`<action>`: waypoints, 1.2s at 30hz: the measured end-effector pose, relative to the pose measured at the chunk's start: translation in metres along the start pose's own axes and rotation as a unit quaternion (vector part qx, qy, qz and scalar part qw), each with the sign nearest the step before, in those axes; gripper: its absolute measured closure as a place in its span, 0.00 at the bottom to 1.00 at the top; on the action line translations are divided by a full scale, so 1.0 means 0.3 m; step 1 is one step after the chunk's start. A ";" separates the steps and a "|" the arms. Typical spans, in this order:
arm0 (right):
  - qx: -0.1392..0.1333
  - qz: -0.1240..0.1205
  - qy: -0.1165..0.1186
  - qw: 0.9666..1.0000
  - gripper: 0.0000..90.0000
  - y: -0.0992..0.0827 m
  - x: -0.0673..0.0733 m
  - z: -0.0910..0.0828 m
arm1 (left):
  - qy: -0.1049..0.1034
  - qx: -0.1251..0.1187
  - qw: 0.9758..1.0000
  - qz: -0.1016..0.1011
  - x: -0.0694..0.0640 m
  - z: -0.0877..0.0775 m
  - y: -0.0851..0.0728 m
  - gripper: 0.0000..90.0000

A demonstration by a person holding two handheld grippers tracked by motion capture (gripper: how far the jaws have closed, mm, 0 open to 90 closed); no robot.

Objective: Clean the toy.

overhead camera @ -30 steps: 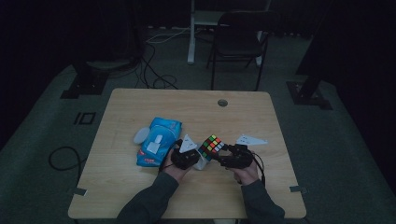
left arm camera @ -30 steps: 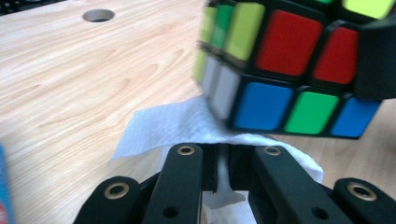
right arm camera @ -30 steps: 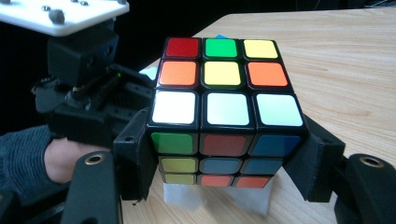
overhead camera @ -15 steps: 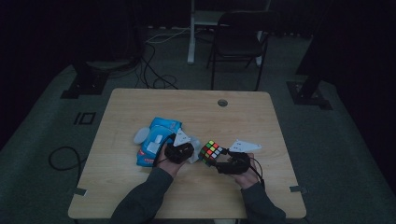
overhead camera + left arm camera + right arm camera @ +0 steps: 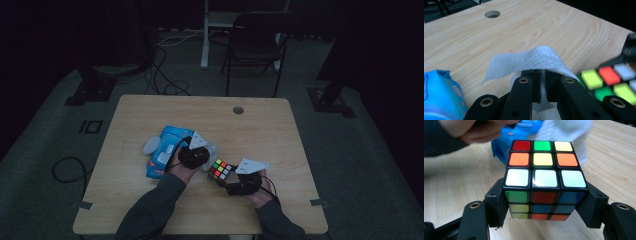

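L gripper [image 5: 541,82] was closed on a white wet wipe [image 5: 534,61], jaws pinching its folded edge, just left of the cube over the wood table [image 5: 260,130]. R gripper [image 5: 544,202] clamped a Rubik's cube [image 5: 543,180] betw. both jaws, one on each side, white row facing up nearest the camera. In high view the cube [image 5: 219,169] sat near the table's front-centre, betw. the two hands. Blue wipes pack [image 5: 162,152] lay on the table beside the L hand [image 5: 182,170].
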State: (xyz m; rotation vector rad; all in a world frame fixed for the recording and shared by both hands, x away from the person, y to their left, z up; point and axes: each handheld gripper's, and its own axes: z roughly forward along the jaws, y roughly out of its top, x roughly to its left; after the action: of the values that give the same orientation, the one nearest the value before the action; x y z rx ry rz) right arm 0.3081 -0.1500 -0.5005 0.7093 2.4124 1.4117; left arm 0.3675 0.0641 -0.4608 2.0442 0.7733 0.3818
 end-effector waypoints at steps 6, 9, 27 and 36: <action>0.009 -0.026 0.007 1.000 0.39 0.005 0.029 0.028 | -0.013 0.009 1.000 0.006 -0.003 0.014 0.028 0.95; 0.012 -0.034 0.011 0.999 0.39 0.008 0.042 0.039 | -0.021 0.013 1.000 0.008 -0.005 0.022 0.038 0.95; 0.018 -0.077 0.003 0.997 0.39 0.026 0.065 0.050 | -0.070 0.053 0.996 0.029 -0.036 0.059 0.040 0.95; 0.018 -0.090 -0.009 0.996 0.39 0.029 0.050 0.026 | -0.093 0.076 0.992 0.038 -0.034 0.068 0.035 0.95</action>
State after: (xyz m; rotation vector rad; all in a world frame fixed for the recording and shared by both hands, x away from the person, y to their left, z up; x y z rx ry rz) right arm 0.3012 -0.1328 -0.4965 0.4957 2.4259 1.2879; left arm 0.3745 0.0400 -0.4630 2.2196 0.6289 0.1746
